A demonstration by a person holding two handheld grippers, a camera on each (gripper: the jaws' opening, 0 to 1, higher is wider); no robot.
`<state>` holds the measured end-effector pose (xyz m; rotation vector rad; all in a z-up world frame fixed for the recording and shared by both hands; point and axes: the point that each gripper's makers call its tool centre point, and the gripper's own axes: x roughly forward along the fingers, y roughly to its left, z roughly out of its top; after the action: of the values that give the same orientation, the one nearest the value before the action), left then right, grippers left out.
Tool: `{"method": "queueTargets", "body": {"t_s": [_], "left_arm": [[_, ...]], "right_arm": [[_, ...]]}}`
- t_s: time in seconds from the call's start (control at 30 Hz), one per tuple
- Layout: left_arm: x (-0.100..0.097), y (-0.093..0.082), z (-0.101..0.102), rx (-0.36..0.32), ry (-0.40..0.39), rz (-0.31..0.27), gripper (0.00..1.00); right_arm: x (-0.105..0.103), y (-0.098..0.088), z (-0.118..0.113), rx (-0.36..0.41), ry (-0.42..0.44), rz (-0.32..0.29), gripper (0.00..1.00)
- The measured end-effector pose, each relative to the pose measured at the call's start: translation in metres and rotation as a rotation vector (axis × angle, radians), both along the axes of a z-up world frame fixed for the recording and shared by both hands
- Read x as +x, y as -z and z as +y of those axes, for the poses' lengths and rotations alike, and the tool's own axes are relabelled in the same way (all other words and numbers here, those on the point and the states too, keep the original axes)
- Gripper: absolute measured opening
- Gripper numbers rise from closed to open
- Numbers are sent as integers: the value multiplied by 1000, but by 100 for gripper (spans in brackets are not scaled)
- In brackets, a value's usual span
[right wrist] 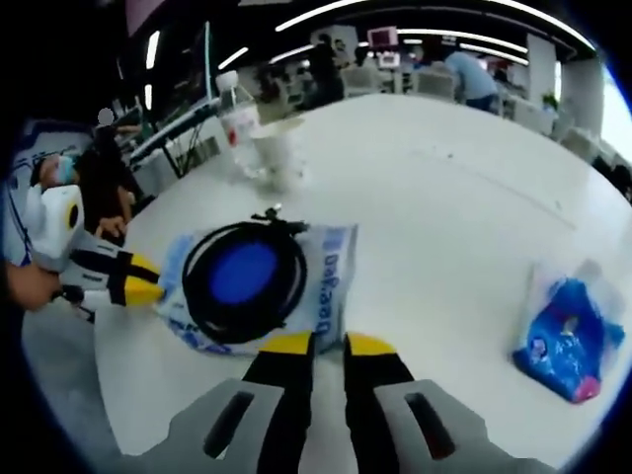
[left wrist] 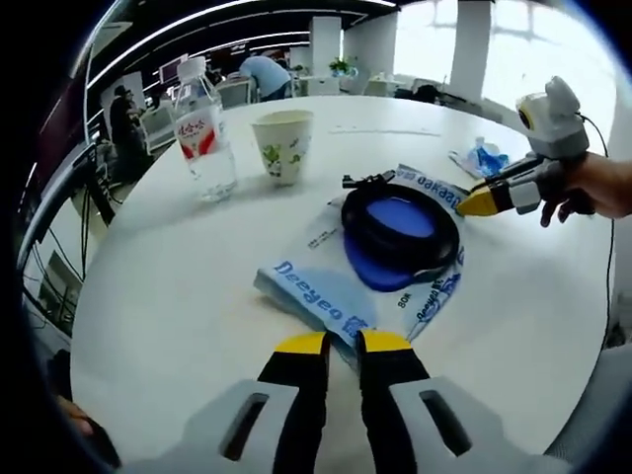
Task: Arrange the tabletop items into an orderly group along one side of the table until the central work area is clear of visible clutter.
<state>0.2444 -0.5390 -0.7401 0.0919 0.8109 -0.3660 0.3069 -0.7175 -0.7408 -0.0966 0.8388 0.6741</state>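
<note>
the printed white-and-blue bag lies flat near the middle of the tabletop, with a coiled black cable resting on a blue round patch on top of it. your left claw sits at the bag's near edge with its yellow tips almost together; you cannot tell whether they pinch the film or only touch it. your right claw looks narrowed to a slit at the opposite edge, and whether it grips anything is unclear too.

if you drag the bag from one edge, the loose coil may slide off or unwind. pull from both sides unevenly and the thin film could tear or buckle.

farther out, the water bottle and paper cup stand close together; a sweeping move could tip either. the small blue packet lies well apart, its print too blurred to read.
</note>
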Motion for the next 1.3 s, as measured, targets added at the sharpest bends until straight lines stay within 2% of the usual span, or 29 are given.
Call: {"method": "queueTargets", "body": {"t_s": [0.17, 0.3, 0.53, 0.7, 1.3], "left_arm": [[0, -2, 0, -13, -11, 5, 1], [0, -5, -4, 43, 57, -18, 0], [1, -9, -7, 28, 57, -21, 0], [1, -13, -10, 17, 63, -27, 0], [4, -43, -31, -11, 149, -82, 0]], "right_arm": [[-7, -2, 1, -28, -28, 6, 0], [-12, -8, -1, -38, -32, -1, 0], [-19, -13, -6, -43, -26, -1, 0], [-24, -24, -7, -44, -26, -19, 0], [-40, -55, -27, -44, 45, -71, 0]]}}
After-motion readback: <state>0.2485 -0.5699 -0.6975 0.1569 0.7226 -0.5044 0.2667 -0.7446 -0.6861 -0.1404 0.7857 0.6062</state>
